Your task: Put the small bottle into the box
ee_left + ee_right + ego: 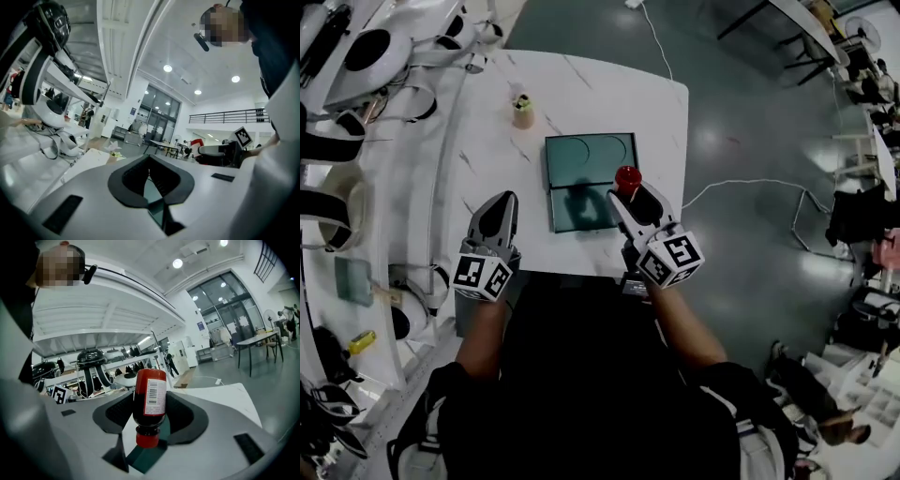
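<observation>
A small red bottle (627, 177) with a barcode label is held in my right gripper (631, 194), which is shut on it. It hangs over the right edge of the open dark green box (581, 208) at the table's middle. In the right gripper view the bottle (150, 399) sits between the pads with its red cap toward the camera, and green box (145, 456) shows beneath it. My left gripper (499, 208) rests left of the box, shut with nothing in it. In the left gripper view a sliver of green box (153, 193) shows past the closed jaws.
A small tan bottle (522, 111) stands at the back left of the white marble table (600, 94). White shelving (356, 141) with rounded devices runs along the left. The table's right edge drops to grey floor with a white cable (741, 187).
</observation>
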`<state>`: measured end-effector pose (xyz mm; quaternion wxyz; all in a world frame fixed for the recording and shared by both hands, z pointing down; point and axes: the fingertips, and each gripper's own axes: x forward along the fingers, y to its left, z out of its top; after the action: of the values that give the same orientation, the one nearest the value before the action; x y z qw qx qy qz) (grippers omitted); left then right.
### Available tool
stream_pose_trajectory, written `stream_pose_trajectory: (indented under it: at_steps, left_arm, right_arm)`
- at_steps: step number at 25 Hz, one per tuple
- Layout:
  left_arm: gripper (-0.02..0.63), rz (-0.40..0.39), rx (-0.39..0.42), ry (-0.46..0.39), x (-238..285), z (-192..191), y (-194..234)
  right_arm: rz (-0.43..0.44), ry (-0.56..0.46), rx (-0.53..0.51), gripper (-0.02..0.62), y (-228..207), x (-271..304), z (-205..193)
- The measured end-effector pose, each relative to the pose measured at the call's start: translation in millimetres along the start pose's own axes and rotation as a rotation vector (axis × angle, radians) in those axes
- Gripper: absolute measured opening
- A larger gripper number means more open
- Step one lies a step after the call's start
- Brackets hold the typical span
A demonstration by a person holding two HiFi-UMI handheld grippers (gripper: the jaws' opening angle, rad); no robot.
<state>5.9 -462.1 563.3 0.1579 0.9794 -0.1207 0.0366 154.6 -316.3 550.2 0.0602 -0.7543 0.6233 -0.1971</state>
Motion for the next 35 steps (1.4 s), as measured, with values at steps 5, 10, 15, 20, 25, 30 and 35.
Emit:
stream_pose_trajectory:
  at_steps: [5,10,15,20,25,30,35]
  left_arm:
    - [0.017,-0.133,0.011,0.066,26.9,-20.4,-5.7]
    - [0.017,-0.186,0.045,0.093,38.4,-40.4,-4.7]
    - [0.017,-0.15,0.052,0.082,41.7,-50.4,8.5]
    - [0.017,-0.143,0.038,0.065,36.4,-57.3,2.7]
    - [0.016,-0.153,0.027,0.053,29.1,-59.2,2.7]
    - [0.017,-0.148,0.012,0.057,21.8,-62.8,8.6]
    - [0.017,-0.138,0.003,0.056,17.2,-64.9,20.0]
  right_arm:
    - [-0.071,0.099,0.132,0.235,-8.3,16.8,-36.2]
    - [-0.13,0.183,0.225,0.233,-10.4,32.6,-76.2]
    - [-0.162,0.33,0.275,0.233,-11.2,53.1,-124.5]
    - [-0.164,0.502,0.289,0.233,-5.9,57.7,-162.3]
    - [-0.174,0.609,0.265,0.233,-3.4,69.0,-187.3]
    - [-0.179,0.713,0.257,0.234,-1.8,71.6,-207.3]
    - [-0.19,0.806,0.208,0.233,0.0,79.5,-226.0]
